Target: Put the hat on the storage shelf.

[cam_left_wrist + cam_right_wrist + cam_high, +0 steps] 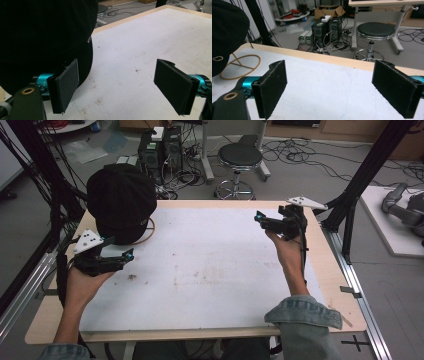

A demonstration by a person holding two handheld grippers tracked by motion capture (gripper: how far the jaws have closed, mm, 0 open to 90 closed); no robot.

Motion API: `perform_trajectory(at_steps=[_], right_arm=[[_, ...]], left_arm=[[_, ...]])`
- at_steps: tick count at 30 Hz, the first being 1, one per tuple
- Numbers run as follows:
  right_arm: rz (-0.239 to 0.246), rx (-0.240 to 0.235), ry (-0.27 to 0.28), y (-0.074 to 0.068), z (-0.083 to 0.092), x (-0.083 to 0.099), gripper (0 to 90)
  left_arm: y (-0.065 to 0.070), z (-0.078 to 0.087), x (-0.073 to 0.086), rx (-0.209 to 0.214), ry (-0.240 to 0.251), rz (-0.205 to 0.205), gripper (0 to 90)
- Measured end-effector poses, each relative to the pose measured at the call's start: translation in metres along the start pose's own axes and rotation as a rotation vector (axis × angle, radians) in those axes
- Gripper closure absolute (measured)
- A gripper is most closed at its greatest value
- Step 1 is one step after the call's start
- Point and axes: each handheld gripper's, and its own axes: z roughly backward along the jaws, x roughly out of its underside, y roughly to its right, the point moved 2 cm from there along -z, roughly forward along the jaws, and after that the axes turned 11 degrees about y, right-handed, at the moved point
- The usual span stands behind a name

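Note:
A black cap [121, 200] sits raised on a thin wooden stand [149, 233] at the table's far left. In the right gripper view the cap [225, 30] hangs over the stand's ring base [242, 66]. My left gripper [129, 255] is open just in front of the cap, nothing between its pads. In the left gripper view the cap [42, 35] rises right behind the left pad [67, 82]. My right gripper [258, 217] is open over the far right of the white mat [200, 270], held above it. Its pads [273, 86] hold nothing.
A round black stool [240, 157] and computer towers [160, 147] with cables stand on the floor beyond the table's far edge. Black frame posts [365, 175] flank the table. A grey robot arm [402, 207] lies on a board at the right.

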Motion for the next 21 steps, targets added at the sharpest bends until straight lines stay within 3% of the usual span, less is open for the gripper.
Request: perform_trajectory(at_steps=[10, 13, 16, 21], right_arm=[[-0.004, 0.027, -0.017, 0.013, 0.037, 0.046, 12.6], [0.021, 0.053, -0.063, 0.014, 0.044, 0.050, 12.2], [0.011, 0.031, -0.030, 0.014, 0.051, 0.055, 12.1], [-0.003, 0.037, -0.047, 0.019, 0.056, 0.072, 12.2]], left_arm=[[-0.003, -0.001, 0.006, -0.013, 0.001, 0.006, 20.3], [-0.005, -0.001, 0.008, -0.016, 0.002, 0.008, 20.3], [-0.006, -0.001, 0.010, -0.021, 0.002, 0.011, 20.3], [-0.008, 0.000, 0.011, -0.024, 0.004, 0.011, 20.3]])
